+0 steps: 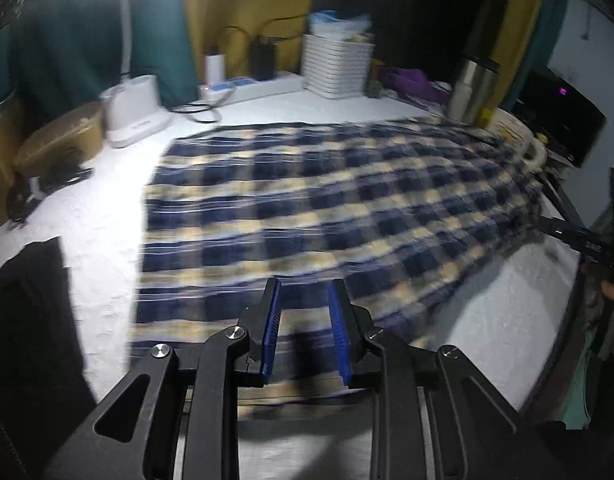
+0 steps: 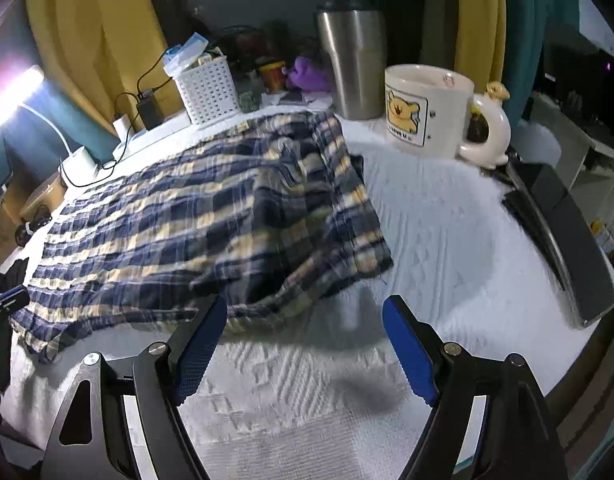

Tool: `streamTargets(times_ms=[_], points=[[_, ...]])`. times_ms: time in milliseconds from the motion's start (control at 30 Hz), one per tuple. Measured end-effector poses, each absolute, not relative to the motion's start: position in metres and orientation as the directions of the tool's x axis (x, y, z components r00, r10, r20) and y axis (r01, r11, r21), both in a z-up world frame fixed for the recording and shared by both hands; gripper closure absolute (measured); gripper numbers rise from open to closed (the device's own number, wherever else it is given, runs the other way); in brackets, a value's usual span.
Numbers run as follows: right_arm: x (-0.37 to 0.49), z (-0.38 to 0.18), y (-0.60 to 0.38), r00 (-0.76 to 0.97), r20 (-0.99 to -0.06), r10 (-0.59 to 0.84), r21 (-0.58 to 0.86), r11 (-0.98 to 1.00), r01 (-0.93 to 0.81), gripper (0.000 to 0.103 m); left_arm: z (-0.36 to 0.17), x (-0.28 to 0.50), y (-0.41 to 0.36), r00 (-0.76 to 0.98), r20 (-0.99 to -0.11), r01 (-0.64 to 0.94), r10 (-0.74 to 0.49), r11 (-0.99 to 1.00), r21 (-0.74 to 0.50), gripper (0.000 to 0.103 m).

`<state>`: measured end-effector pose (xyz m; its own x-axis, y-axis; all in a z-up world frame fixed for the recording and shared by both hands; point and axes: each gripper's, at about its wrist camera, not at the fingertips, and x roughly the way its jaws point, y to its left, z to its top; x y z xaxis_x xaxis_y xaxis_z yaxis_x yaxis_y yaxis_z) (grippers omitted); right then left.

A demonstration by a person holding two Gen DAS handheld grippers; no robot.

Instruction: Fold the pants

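Pants, plaid, lie spread flat on my white-covered desk, laid out, I judge, for a lengthwise fold. My left claw hangs over their near edge, narrowly parted, gripping nothing. My right claw gapes wide and empty before the rumpled end. Only the right view shows the bear mug behind; both catch the steel tumbler.

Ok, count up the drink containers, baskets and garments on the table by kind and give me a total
Steel tumbler: 1
Bear mug: 1
White slotted basket: 1
Plaid pants: 1
Total: 4
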<state>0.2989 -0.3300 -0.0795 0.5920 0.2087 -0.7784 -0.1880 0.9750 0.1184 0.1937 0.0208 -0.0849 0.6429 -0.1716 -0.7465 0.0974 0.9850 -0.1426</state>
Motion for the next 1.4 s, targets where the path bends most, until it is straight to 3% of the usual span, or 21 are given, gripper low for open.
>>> streamTargets(times_ms=[233, 367, 567, 633, 700, 767, 833, 867, 900, 933, 1000, 1267, 1400], points=[[0.311, -0.088, -0.347, 0.573, -0.774, 0.269, 0.225, 0.963, -0.148, 0.021, -0.088, 0.193, -0.043, 0.599, -0.759, 0.254, -0.255, 0.96, -0.122, 0.077], [0.312, -0.091, -0.346, 0.57, -0.767, 0.294, 0.25, 0.956, -0.157, 0.021, -0.099, 0.199, -0.058, 0.563, -0.785, 0.262, -0.26, 0.956, -0.129, 0.076], [0.319, -0.092, -0.345, 0.572, -0.745, 0.343, 0.299, 0.938, -0.173, 0.021, -0.11, 0.2, -0.08, 0.541, -0.822, 0.276, -0.177, 0.961, -0.025, 0.076], [0.323, -0.093, -0.345, 0.579, -0.736, 0.35, 0.309, 0.935, -0.173, 0.021, -0.112, 0.199, -0.088, 0.547, -0.823, 0.3, -0.149, 0.953, 0.027, 0.065], [0.329, -0.094, -0.345, 0.589, -0.723, 0.361, 0.321, 0.931, -0.176, 0.021, -0.113, 0.197, -0.094, 0.575, -0.809, 0.304, -0.122, 0.95, 0.073, 0.065], [0.334, -0.096, -0.348, 0.597, -0.71, 0.374, 0.348, 0.923, -0.164, 0.035, -0.113, 0.197, -0.095, 0.587, -0.801, 0.303, -0.115, 0.949, 0.085, 0.065], [0.34, -0.102, -0.352, 0.58, -0.704, 0.409, 0.395, 0.905, -0.159, 0.084, -0.113, 0.196, -0.094, 0.597, -0.794, 0.304, -0.115, 0.948, 0.092, 0.067], [0.342, -0.105, -0.352, 0.571, -0.701, 0.427, 0.411, 0.896, -0.165, 0.087, -0.113, 0.195, -0.095, 0.599, -0.792, 0.311, -0.123, 0.946, 0.088, 0.073], [0.341, -0.106, -0.352, 0.578, -0.697, 0.425, 0.408, 0.897, -0.169, 0.092, -0.114, 0.195, -0.095, 0.597, -0.791, 0.317, -0.132, 0.945, 0.081, 0.086], [0.339, -0.104, -0.351, 0.581, -0.695, 0.424, 0.403, 0.899, -0.174, 0.094, -0.113, 0.194, -0.096, 0.604, -0.789, 0.302, -0.113, 0.948, 0.096, 0.099], [0.334, -0.098, -0.351, 0.597, -0.69, 0.41, 0.38, 0.907, -0.184, 0.096, -0.112, 0.195, -0.096, 0.603, -0.79, 0.298, -0.107, 0.949, 0.099, 0.101], [0.304, -0.074, -0.358, 0.617, -0.696, 0.367, 0.317, 0.928, -0.195, 0.097, -0.102, 0.183, -0.095, 0.562, -0.812, 0.297, -0.156, 0.955, 0.022, 0.102], [0.295, -0.092, -0.361, 0.592, -0.739, 0.322, 0.28, 0.946, -0.164, 0.097, -0.104, 0.18, -0.091, 0.542, -0.819, 0.292, -0.191, 0.956, -0.03, 0.099]])
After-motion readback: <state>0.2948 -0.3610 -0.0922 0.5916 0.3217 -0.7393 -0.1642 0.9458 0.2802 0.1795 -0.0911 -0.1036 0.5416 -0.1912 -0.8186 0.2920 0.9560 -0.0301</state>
